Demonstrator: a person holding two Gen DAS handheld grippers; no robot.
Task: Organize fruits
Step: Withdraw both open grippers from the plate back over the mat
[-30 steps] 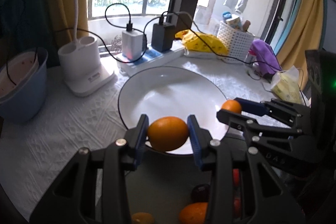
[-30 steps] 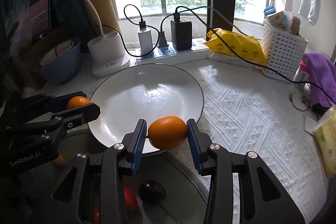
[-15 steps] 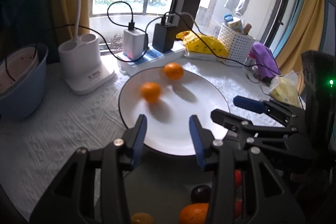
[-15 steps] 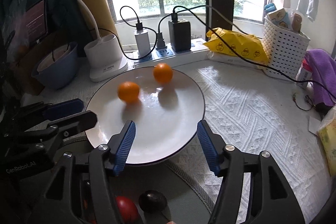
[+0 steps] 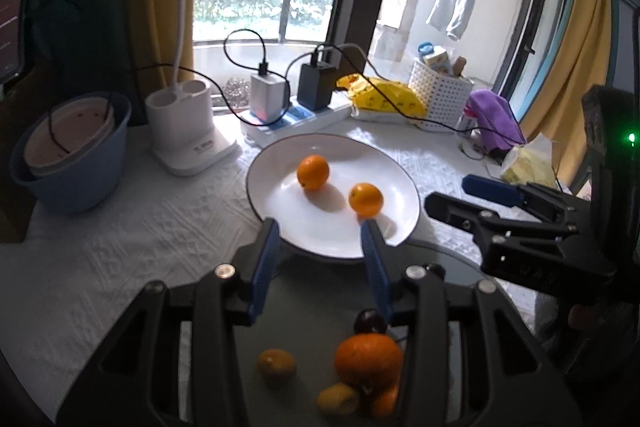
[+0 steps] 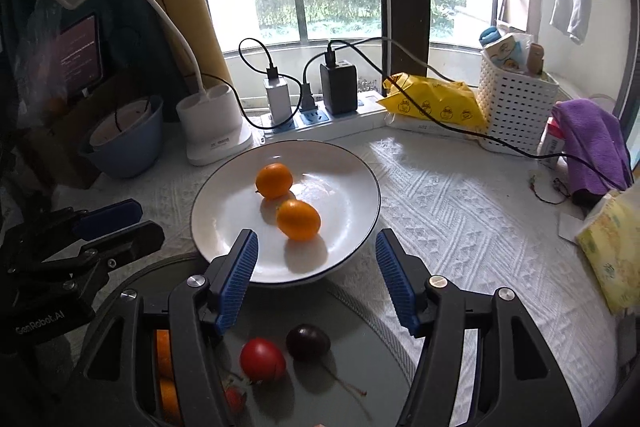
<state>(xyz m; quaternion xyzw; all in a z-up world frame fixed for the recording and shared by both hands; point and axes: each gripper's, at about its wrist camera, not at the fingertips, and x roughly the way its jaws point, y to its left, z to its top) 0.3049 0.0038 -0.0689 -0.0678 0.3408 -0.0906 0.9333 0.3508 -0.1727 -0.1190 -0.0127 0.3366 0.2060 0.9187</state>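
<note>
Left wrist view: your left gripper (image 5: 318, 231) has its jaws parted with nothing between the blue pads, hanging over the near rim of the white plate (image 5: 280, 155). Two oranges sit on the plate, one (image 5: 313, 171) toward the far rim, the other (image 5: 365, 199) nearer the right rim, apart from each other. Below the gripper a grey tray (image 5: 312, 315) holds a bigger orange (image 5: 368, 361), a dark plum (image 5: 370, 321) and small yellowish fruits. Your right gripper (image 5: 452, 195) shows at the right edge, jaws apart, empty. Right wrist view: your right gripper (image 6: 316, 247) is clearly open, gripping nothing, over the plate's (image 6: 360, 183) near rim. Both oranges (image 6: 274, 180) (image 6: 299, 219) look touching or just beside each other from here, mid-plate. The grey tray (image 6: 360, 367) at the near edge carries a red tomato (image 6: 262, 359), the dark plum (image 6: 308, 341) and a strawberry (image 6: 234, 399). Your left gripper (image 6: 136, 215) is at the left edge, empty. Power strip (image 6: 360, 115) and white basket (image 6: 516, 107) stand along the tabletop's far edge.
</note>
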